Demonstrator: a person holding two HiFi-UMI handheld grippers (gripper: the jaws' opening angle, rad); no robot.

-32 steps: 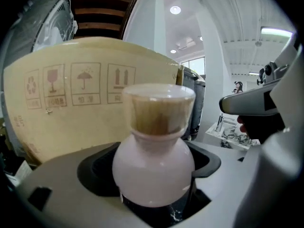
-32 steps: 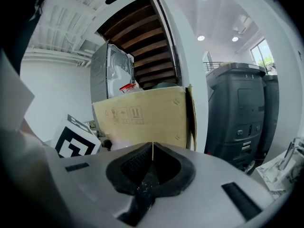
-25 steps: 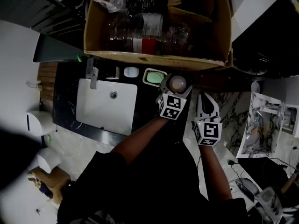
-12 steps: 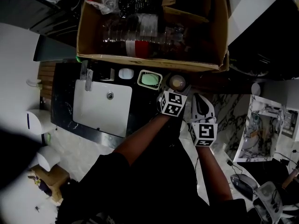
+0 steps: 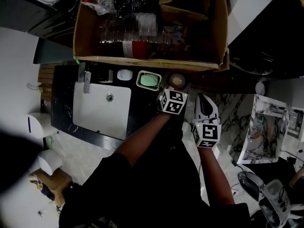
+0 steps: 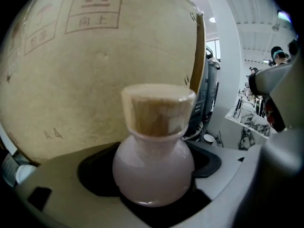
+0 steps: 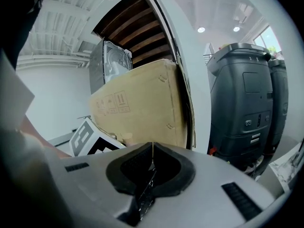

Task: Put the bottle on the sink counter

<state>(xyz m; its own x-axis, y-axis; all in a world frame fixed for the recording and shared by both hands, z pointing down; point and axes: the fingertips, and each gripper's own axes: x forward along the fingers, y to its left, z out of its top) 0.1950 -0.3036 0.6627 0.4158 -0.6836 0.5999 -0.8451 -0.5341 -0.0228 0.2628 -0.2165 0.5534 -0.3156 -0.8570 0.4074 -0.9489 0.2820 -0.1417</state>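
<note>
A small round pale-pink bottle [image 5: 177,81] with a cork-coloured top is held upright by my left gripper [image 5: 176,86], which is shut on its belly. In the left gripper view the bottle [image 6: 154,167] fills the space between the jaws of the left gripper [image 6: 154,194], in front of a cardboard box wall. It hangs over the back right of the black sink counter [image 5: 144,109], right of a green soap dish [image 5: 151,80]. My right gripper [image 5: 204,100] is beside it on the right, shut with nothing in it; its pads [image 7: 151,152] meet.
A white sink basin [image 5: 100,112] with a faucet [image 5: 85,78] lies left of the grippers. A big open cardboard box [image 5: 147,61] of bottles and bags overhangs the counter's back. A marbled shelf unit [image 5: 266,127] stands to the right.
The head camera has shifted a little, so everything sits slightly further left in view. The left gripper still holds the bottle near the soap dish; the right gripper stays shut beside it.
</note>
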